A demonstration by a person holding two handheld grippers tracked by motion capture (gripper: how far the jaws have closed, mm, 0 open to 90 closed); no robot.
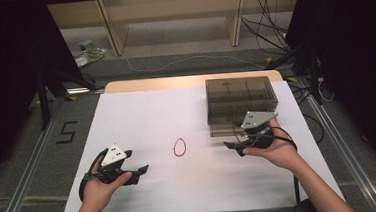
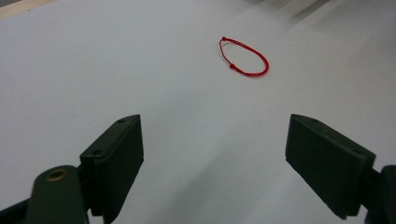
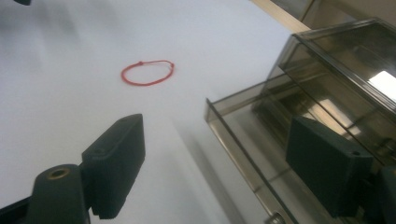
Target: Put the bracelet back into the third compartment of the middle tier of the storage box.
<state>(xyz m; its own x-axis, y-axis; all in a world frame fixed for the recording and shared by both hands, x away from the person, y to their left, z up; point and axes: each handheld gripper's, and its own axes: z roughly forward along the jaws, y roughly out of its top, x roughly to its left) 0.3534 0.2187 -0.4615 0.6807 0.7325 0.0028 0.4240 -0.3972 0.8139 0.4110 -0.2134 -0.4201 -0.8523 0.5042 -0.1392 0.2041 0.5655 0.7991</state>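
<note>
Your left gripper (image 2: 212,158): jaws spread wide, nothing between them, held low over the white table (image 1: 141,114). Your right gripper (image 3: 215,163): jaws also wide apart and empty, with its right jaw in front of the pulled-out drawer (image 3: 243,140) of the smoky plastic box (image 1: 241,102).

The red string bracelet (image 1: 179,147) lies flat on the table between your two hands, well apart from both and touching nothing. In the left gripper view it (image 2: 243,57) sits ahead of the jaws and a little to the right. In the right gripper view it (image 3: 147,73) sits ahead and to the left, away from the drawer.

The loop is a slim oval; in the high view its long axis runs away from you, toward the far edge.

Judgement: neither hand is plainly nearer in the high view; the left (image 1: 141,172) points at the loop more directly, while the right (image 1: 231,147) sits by the box. The open drawer looks the likely destination. A thin cord flat on the table will want one jaw brought down across a long side of the oval.
</note>
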